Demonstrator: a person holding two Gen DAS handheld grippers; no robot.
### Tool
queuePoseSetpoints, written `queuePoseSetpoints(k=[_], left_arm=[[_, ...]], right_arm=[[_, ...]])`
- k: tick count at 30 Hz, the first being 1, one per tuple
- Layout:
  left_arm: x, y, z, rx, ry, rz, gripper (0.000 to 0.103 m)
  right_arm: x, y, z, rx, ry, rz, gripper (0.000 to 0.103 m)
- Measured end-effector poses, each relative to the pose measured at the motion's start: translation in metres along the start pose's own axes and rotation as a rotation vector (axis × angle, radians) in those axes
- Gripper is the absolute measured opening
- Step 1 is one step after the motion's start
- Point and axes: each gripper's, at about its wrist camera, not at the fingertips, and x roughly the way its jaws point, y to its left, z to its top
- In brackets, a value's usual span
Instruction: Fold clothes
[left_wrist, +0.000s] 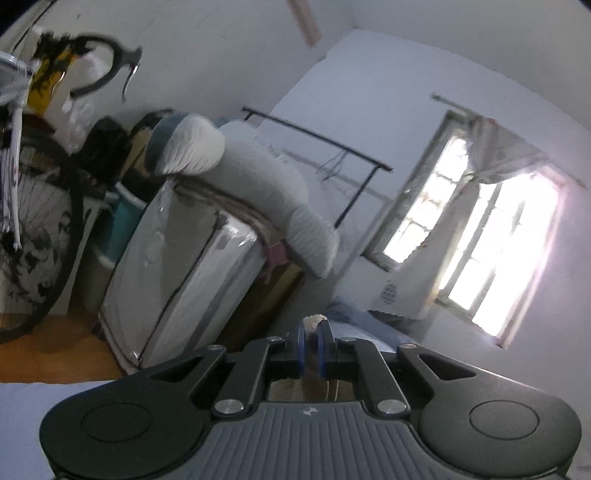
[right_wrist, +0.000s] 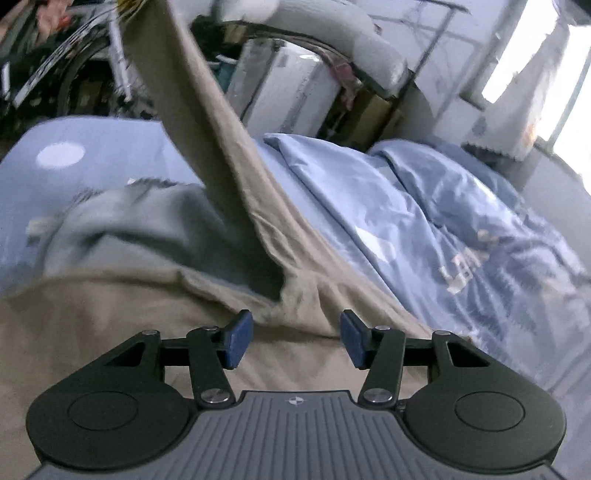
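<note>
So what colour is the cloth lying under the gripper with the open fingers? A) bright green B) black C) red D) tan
D: the right gripper has its blue pads spread apart over a tan garment, which lies on the light blue bedding.

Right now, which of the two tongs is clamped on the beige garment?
The left tongs: shut, pinching beige garment cloth. The right tongs stand open above it.

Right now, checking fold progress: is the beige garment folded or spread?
Neither: the beige garment is half lifted, one strip rising out of frame, the rest rumpled on the bed.
</note>
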Motion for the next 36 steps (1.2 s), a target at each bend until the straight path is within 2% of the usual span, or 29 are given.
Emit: queuePoseSetpoints(k=[3,7,10,11,14,16,18,21,24,29,31,34,35,36], left_arm=[[0.049,0.006,0.008,0.021,0.032,0.041,0.005],[0.118,-0.004,0.027,0.084,0.064,0.058,0.005],[0.151,-0.016,0.042,0.140,0.035,-0.002,0.005],[0.157,-0.015,0.045,0.130,0.024,-0.031,0.005],[0.170,-0.005,0.035,0.115,0.022,-0.054,0.005],[0.175,0.015,0.013,0.115,0.072,-0.003,0.005],[0.176,0.044,-0.013,0.095,0.152,0.053,0.004],[0.158,0.092,-0.048,0.063,0.237,0.084,0.004],[0.126,0.137,-0.070,0.001,0.284,0.065,0.004],[0.087,0.182,-0.083,-0.032,0.354,0.067,0.005],[0.075,0.191,-0.090,-0.041,0.416,0.029,0.005],[0.062,0.206,-0.095,-0.120,0.511,-0.083,0.007],[0.056,0.210,-0.095,-0.147,0.543,-0.139,0.010],[0.053,0.215,-0.094,-0.178,0.568,-0.176,0.021]], right_arm=[[0.004,-0.014,0.002,0.030,0.013,-0.006,0.053],[-0.002,-0.029,0.004,0.065,0.005,-0.014,0.054],[-0.015,-0.040,0.006,0.089,-0.004,-0.021,0.053],[-0.019,-0.043,0.007,0.096,-0.006,-0.021,0.054],[-0.024,-0.046,0.008,0.117,-0.009,0.001,0.054],[-0.025,-0.045,0.008,0.130,-0.010,0.022,0.054],[-0.024,-0.041,0.007,0.138,-0.008,0.041,0.054],[-0.018,-0.030,0.005,0.143,-0.002,0.066,0.054],[-0.016,-0.019,0.003,0.128,0.012,0.083,0.054],[-0.017,-0.011,0.006,0.121,0.013,0.090,0.054],[-0.019,-0.007,0.008,0.120,0.008,0.082,0.054],[-0.021,-0.004,0.010,0.118,0.003,0.079,0.054],[-0.022,-0.003,0.010,0.116,0.002,0.075,0.054],[-0.023,-0.002,0.011,0.112,0.001,0.069,0.054]])
